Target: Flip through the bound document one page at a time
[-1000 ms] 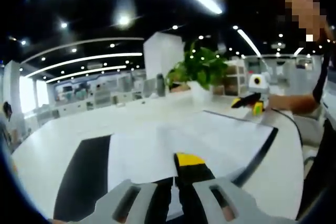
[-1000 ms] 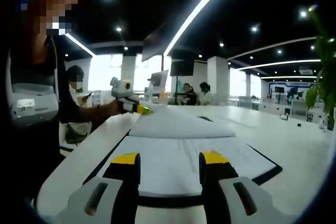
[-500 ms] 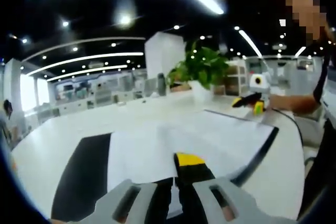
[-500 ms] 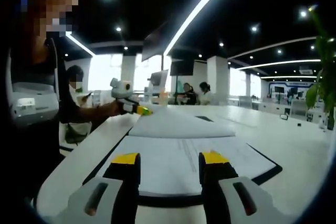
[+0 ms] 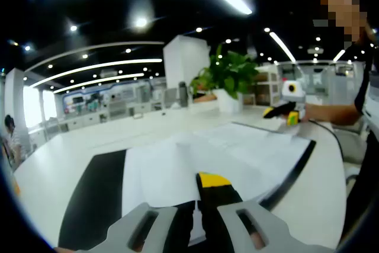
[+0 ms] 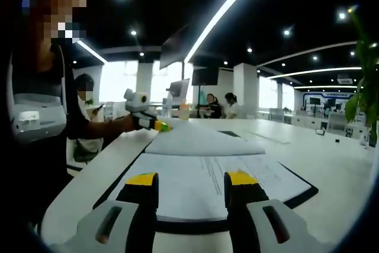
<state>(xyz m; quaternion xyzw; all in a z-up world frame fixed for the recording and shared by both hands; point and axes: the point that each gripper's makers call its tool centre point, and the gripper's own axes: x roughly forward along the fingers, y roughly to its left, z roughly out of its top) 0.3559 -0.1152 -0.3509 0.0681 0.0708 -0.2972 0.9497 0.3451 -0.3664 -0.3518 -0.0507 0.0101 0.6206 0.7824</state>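
white pages [image 6: 201,176] with faint grey print, black cover [image 5: 95,197], yellow-tipped grey left gripper [image 5: 204,202], green plant [image 5: 228,74]
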